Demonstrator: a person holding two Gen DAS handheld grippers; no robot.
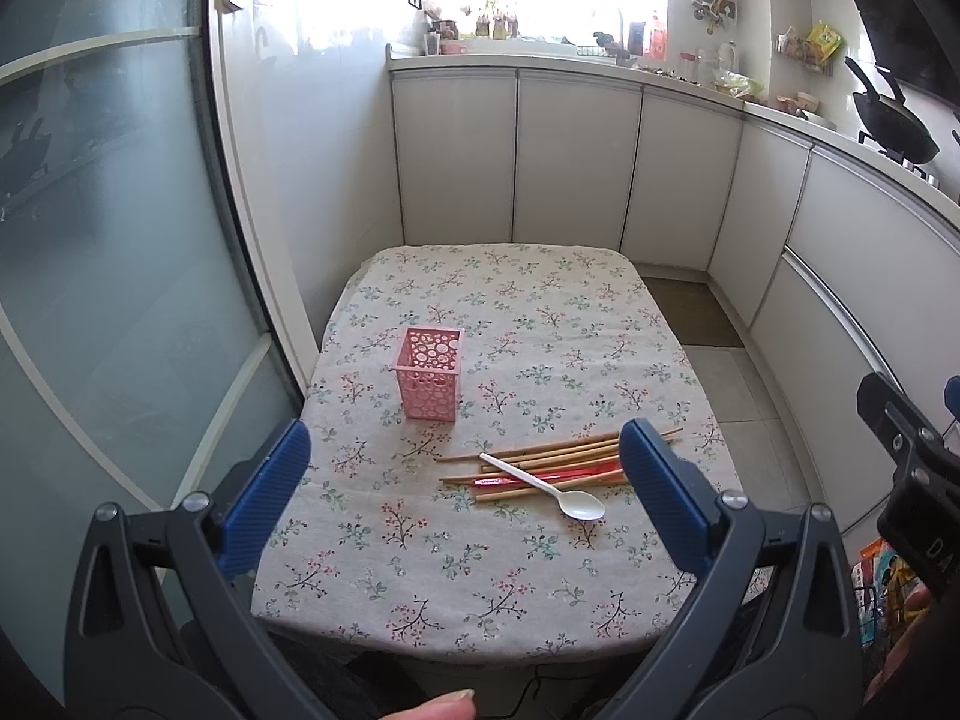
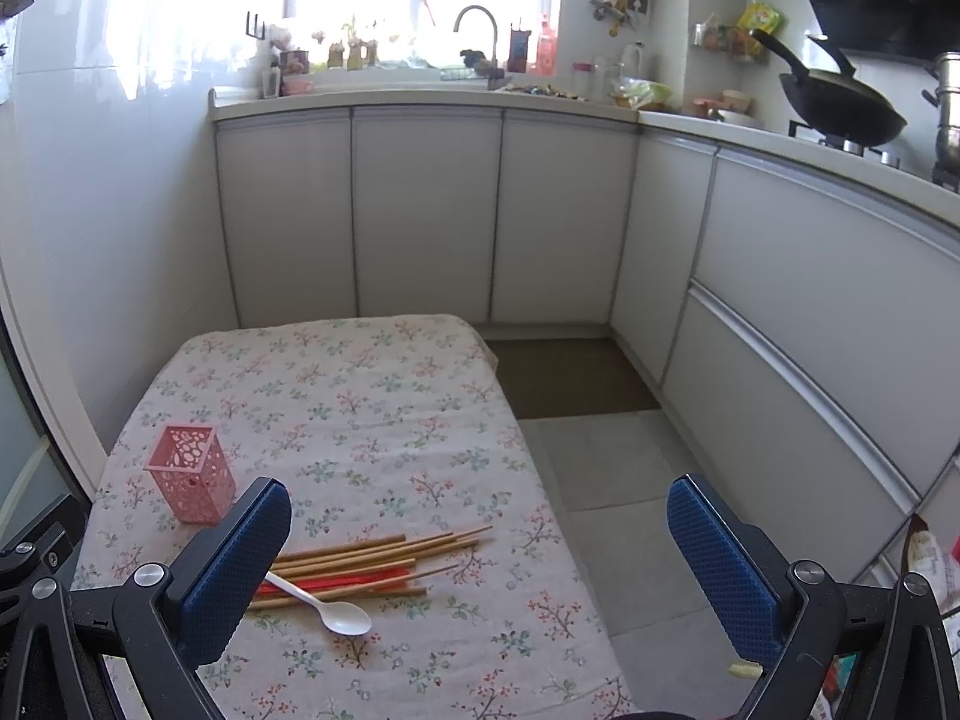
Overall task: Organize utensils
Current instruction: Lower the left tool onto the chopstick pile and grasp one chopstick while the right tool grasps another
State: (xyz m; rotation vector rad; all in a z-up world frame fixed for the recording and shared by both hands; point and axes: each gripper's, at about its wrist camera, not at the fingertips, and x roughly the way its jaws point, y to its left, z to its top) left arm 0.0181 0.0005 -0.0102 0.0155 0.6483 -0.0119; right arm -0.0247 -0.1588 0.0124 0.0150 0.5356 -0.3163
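A pink perforated holder (image 1: 428, 373) stands upright on the floral tablecloth (image 1: 540, 312); it also shows in the right wrist view (image 2: 191, 474). To its right lie several wooden chopsticks (image 1: 540, 456) with a red utensil (image 1: 540, 476) among them and a white plastic spoon (image 1: 552, 489) across them. In the right wrist view the chopsticks (image 2: 372, 552) and spoon (image 2: 336, 612) lie near my left finger. My left gripper (image 1: 465, 474) is open and empty, held above the table's near side. My right gripper (image 2: 480, 564) is open and empty, over the table's right edge.
The table (image 2: 360, 384) stands in a kitchen corner. A glass door (image 1: 108, 240) is at the left. White cabinets (image 2: 420, 210) run along the back and right, with a wok (image 2: 840, 105) on the stove. A dark mat (image 2: 564, 378) lies on the tiled floor.
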